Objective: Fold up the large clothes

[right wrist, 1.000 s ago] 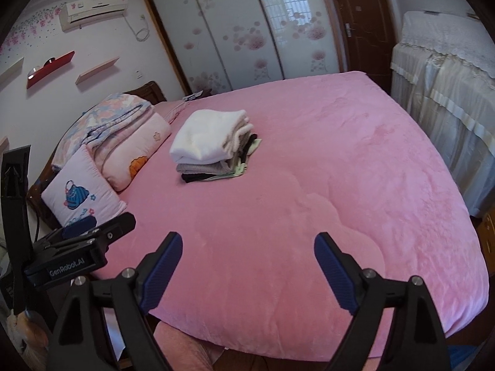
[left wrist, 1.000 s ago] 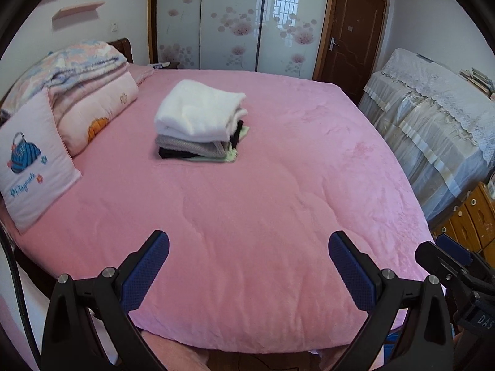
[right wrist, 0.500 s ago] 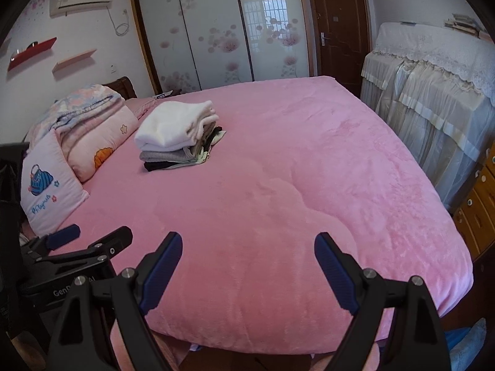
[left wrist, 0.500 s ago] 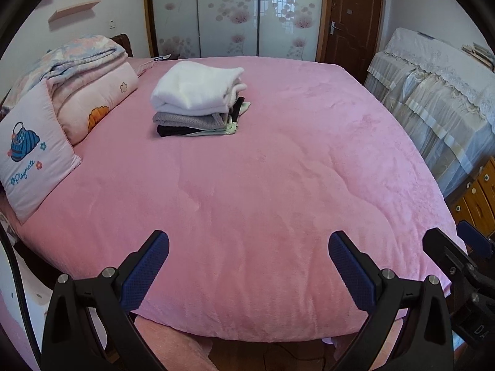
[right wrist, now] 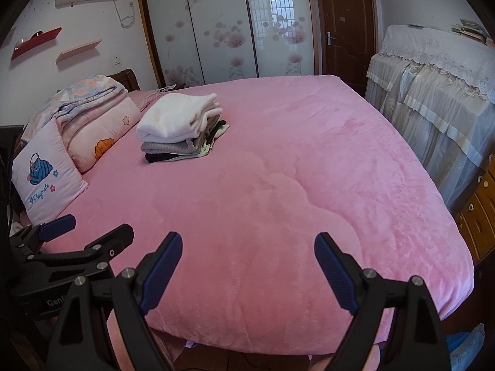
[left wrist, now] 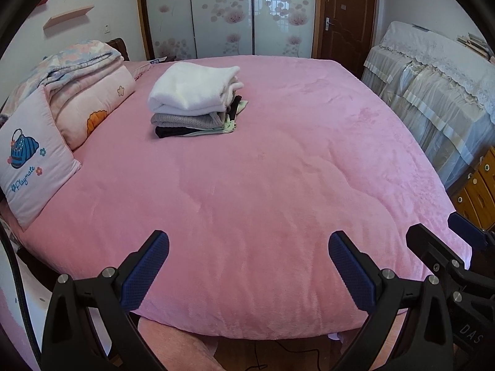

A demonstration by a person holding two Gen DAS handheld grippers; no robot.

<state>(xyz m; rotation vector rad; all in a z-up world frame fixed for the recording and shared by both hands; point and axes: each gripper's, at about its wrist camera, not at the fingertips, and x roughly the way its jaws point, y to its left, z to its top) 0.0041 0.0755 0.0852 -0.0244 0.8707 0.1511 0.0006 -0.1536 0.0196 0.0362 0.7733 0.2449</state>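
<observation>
- The left gripper (left wrist: pixel 247 266) hangs over the near edge of the bed, its 2 blue-padded fingers (left wrist: pixel 145 273) spread wide with nothing between them but pink cover.
- The right gripper (right wrist: pixel 247 266) sits just beside it, jaws equally wide and empty, tilted down toward the same near edge; each gripper shows at the side of the other's view.
- Neither one touches cloth, so I'd say no garment is in hand and the pair is poised between items.
- The pink bedspread (left wrist: pixel 278 185) lies smooth and bare across the near half, which looks like the working space kept free for spreading a large garment.
- The stack of folded clothes (left wrist: pixel 195 102) sits well apart from both grippers, toward the far left of the bed: a white fleecy piece on top, grey under it, black and a pale green layer at the bottom. Its place out of the way suggests finished work parked there.
- I see no unfolded garment on the bed; whether 1 waits below the near edge I cannot tell.
- A pillow with a blue bag print (left wrist: pixel 29 160) and a folded floral quilt (left wrist: pixel 77 65) are pushed to the headboard side.
</observation>
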